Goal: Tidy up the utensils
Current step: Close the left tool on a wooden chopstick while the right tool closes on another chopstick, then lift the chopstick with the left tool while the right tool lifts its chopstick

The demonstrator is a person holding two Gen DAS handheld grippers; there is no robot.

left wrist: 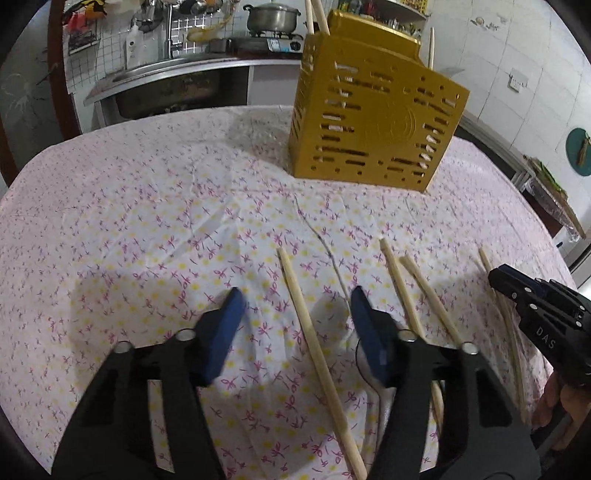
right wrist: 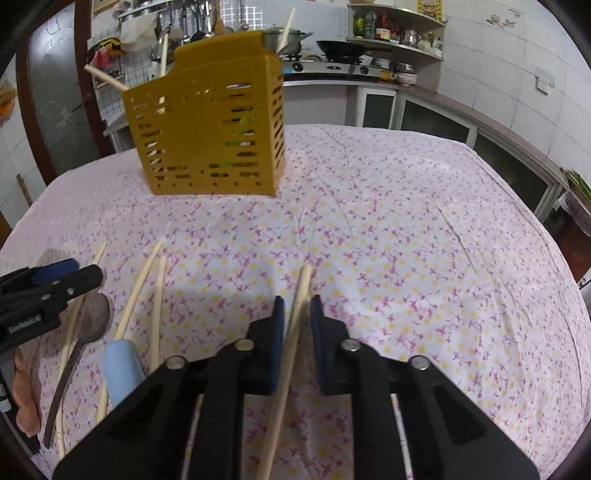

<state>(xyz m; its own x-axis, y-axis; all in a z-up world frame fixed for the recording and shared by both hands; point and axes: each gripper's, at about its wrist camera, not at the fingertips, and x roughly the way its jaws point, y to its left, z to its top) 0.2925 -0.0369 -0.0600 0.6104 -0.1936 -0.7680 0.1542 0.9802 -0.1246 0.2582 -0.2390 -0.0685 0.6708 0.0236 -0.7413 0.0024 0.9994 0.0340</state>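
A yellow slotted utensil holder point(left wrist: 373, 110) stands on the floral tablecloth, with chopsticks sticking out of its top; it also shows in the right wrist view point(right wrist: 210, 129). Several wooden chopsticks lie loose on the cloth. My left gripper point(left wrist: 295, 299) is open just above the cloth, with one chopstick point(left wrist: 314, 343) lying between its fingers. My right gripper point(right wrist: 297, 306) has its jaws nearly closed around another chopstick point(right wrist: 291, 350), which looks pinched. A metal spoon point(right wrist: 79, 354) and a light blue handle point(right wrist: 120, 369) lie to its left, near the left gripper point(right wrist: 55, 284).
The table point(right wrist: 424, 240) is covered with a white cloth with pink and yellow flowers. Behind it are a sink counter point(left wrist: 177, 70), a stove with a pot point(left wrist: 271, 18), and cabinets along the right wall point(right wrist: 480, 144).
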